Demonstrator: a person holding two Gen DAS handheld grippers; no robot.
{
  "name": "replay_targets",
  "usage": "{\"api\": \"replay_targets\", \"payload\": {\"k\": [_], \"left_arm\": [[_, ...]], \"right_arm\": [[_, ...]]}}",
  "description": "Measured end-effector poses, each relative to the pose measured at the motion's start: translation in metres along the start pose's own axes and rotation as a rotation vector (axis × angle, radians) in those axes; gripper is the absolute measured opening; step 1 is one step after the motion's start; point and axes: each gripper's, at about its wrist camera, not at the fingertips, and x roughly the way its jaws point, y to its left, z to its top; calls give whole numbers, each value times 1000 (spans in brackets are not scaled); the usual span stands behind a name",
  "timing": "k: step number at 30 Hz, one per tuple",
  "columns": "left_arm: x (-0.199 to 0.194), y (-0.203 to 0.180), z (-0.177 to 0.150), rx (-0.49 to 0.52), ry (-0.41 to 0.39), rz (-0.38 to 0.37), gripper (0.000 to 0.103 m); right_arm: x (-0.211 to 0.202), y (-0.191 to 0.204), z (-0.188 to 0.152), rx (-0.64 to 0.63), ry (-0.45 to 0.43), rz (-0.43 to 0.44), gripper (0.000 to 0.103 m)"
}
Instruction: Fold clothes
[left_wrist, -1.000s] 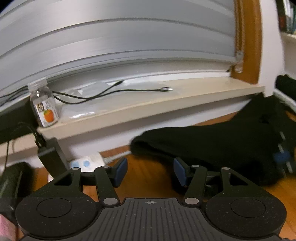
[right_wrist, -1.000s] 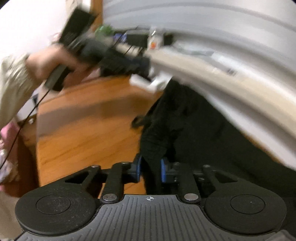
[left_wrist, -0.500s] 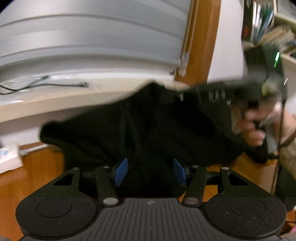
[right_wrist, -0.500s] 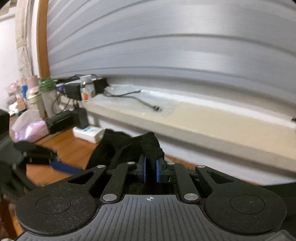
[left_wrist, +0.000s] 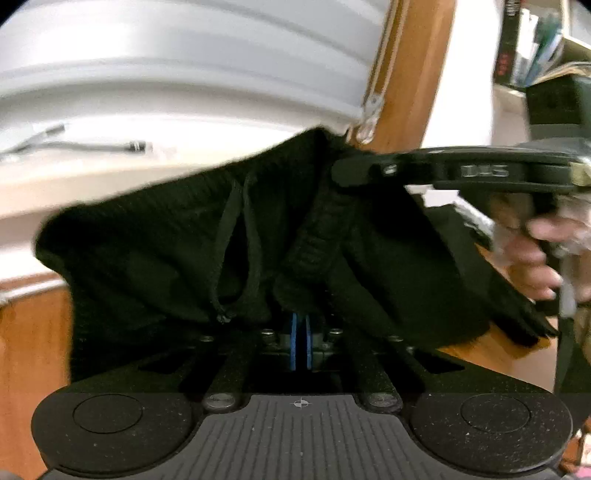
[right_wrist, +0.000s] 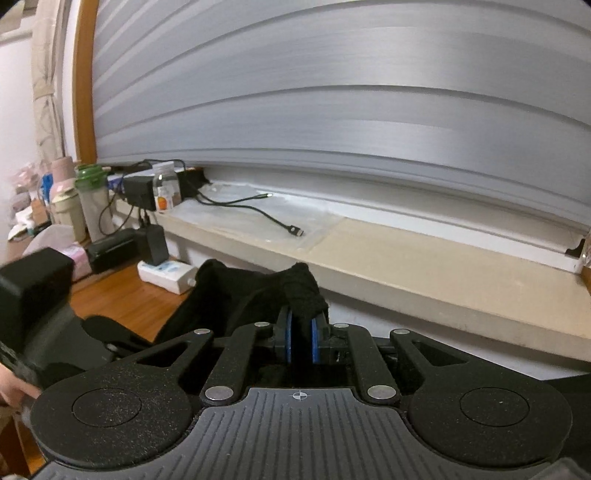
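I am holding a black garment (left_wrist: 155, 251) up between my two tools, above the wooden tabletop (left_wrist: 33, 354) whose orange-brown surface is showing at the lower left of the left wrist view. My left hand-held gripper (left_wrist: 300, 341) is sitting at the lower middle of that view; its jaws have just been closing, and the blue pads (left_wrist: 294, 343) are now standing almost together with the lower edge of the cloth drooping over them, so it looks to be pinching the fabric, though the dark folds are hiding the exact bite. A drawstring (left_wrist: 236, 254) is hanging in a loop down the middle of the cloth, with a ribbed band just to its right. At the right of the same view my right hand-held gripper (left_wrist: 343, 173) is reaching in sideways, its tip buried in the garment's upper edge, with my hand (left_wrist: 532, 251) wrapped round its grip. In the right wrist view that tool (right_wrist: 301, 341) is sitting at the lower middle, narrow, with a bunched wad of black cloth (right_wrist: 303, 291) squeezed between the blue pads and sticking up above them. Behind it a pale ledge (right_wrist: 424, 266) is running across the frame under grey slats, carrying a loose cable (right_wrist: 258, 214) and a small bottle (right_wrist: 164, 188) at the left. A white power strip (right_wrist: 166, 275) is lying on the wood below the ledge.
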Motion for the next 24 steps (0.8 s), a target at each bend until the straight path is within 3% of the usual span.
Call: {"api": "replay_targets", "payload": {"k": [5,9,14,17,19,21,24], "left_arm": [[-74,-9,-11,53,-58,5,3],[-139,-12,-36,72,-84,37,3],[-175,14,-81,-16,3,62,4],[-179,17,-94,-55,30,83,5],[-180,16,-93,-64,21,97,29],[-180,18,-92,-74,3,101,40],[-186,17,-97,-89,-15,61,45]], "right_arm": [[-11,9,12,10,-28,45,11],[-18,34,27,29,-21,184,12],[-11,94,22,-127,23,257,28],[2,104,14,-136,70,265,33],[11,103,7,-135,105,255,34],[16,98,0,-130,131,234,34],[18,87,-12,-125,175,186,34]]}}
